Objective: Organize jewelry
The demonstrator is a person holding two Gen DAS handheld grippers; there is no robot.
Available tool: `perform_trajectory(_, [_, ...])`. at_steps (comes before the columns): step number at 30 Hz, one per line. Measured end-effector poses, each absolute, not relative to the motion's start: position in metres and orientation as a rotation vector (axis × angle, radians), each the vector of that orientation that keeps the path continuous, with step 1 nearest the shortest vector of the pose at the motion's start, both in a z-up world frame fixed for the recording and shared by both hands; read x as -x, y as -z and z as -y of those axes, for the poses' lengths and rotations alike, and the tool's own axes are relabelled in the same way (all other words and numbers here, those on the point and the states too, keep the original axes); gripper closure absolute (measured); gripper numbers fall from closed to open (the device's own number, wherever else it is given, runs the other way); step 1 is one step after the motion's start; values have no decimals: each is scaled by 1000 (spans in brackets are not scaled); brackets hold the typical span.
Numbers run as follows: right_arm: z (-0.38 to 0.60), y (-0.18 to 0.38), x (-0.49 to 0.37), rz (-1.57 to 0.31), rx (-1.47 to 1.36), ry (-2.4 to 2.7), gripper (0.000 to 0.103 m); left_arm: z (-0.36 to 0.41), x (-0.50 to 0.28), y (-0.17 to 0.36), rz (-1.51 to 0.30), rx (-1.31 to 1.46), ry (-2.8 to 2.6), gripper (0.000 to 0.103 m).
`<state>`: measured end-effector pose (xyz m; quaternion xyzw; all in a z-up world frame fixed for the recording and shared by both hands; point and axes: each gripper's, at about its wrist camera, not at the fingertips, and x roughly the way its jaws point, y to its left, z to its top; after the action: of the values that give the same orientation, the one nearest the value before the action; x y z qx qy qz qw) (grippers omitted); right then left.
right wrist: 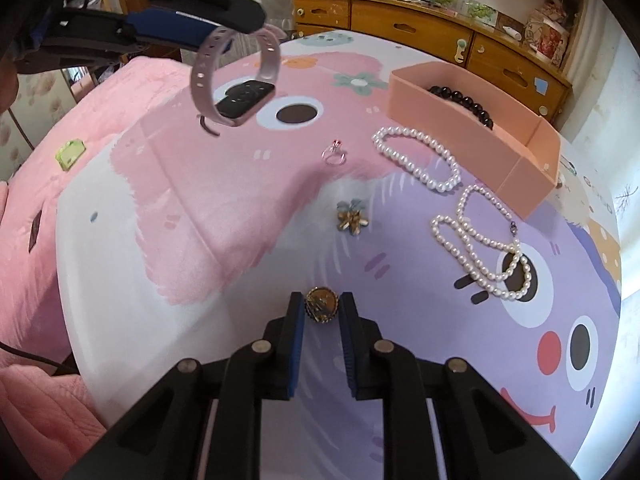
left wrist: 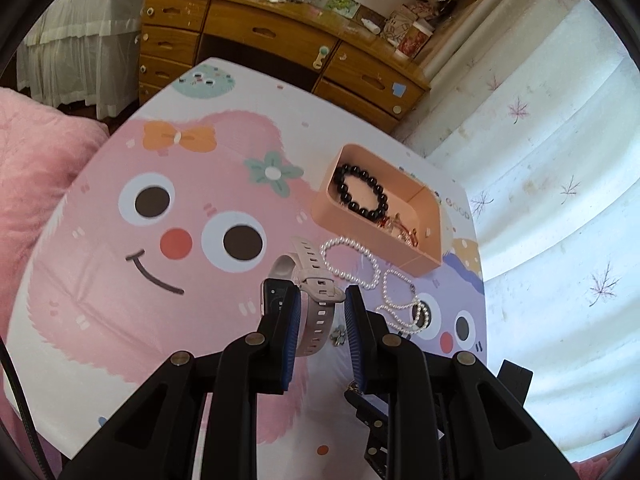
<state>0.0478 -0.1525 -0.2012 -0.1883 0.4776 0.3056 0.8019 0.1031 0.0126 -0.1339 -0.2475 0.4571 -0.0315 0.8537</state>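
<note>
My left gripper (left wrist: 323,294) is shut on the pale pink strap of a smartwatch (left wrist: 316,320). In the right wrist view that gripper (right wrist: 228,36) holds the watch (right wrist: 244,98) in the air above the cartoon-print tabletop (right wrist: 224,208). My right gripper (right wrist: 322,300) points down at the table, its pads against both sides of a round gold brooch (right wrist: 322,309). A pink open box (right wrist: 452,114) holds a black bead bracelet (right wrist: 464,100). Beside it lie a pearl bracelet (right wrist: 436,186), a pearl necklace (right wrist: 500,292), a small ring (right wrist: 334,154) and a flower-shaped brooch (right wrist: 352,218).
A wooden dresser (left wrist: 280,32) with cluttered top stands behind the table. A pink fluffy blanket (right wrist: 24,260) lies at the left with a small green object (right wrist: 70,154) on it. White patterned fabric (left wrist: 540,200) runs along the table's right edge.
</note>
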Motion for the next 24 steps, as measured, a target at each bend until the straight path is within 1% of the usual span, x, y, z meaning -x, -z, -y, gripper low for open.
perform_trajectory(6, [154,172,-64,-964,356,-644,86,-18,-113,106,-919,516,78,83])
perform_trajectory(14, [156,121,-104,-824,327,-567,86,-22,-146,71,-800,588,190,83])
perform_trajectory(19, [159,96,-129,-743,306,-520,86,-19,-178,66,-766,572,231,83])
perform_trajectory(24, [160,92,-155,-697,343,-436,86,-12,-212,79,-828,503,197,83])
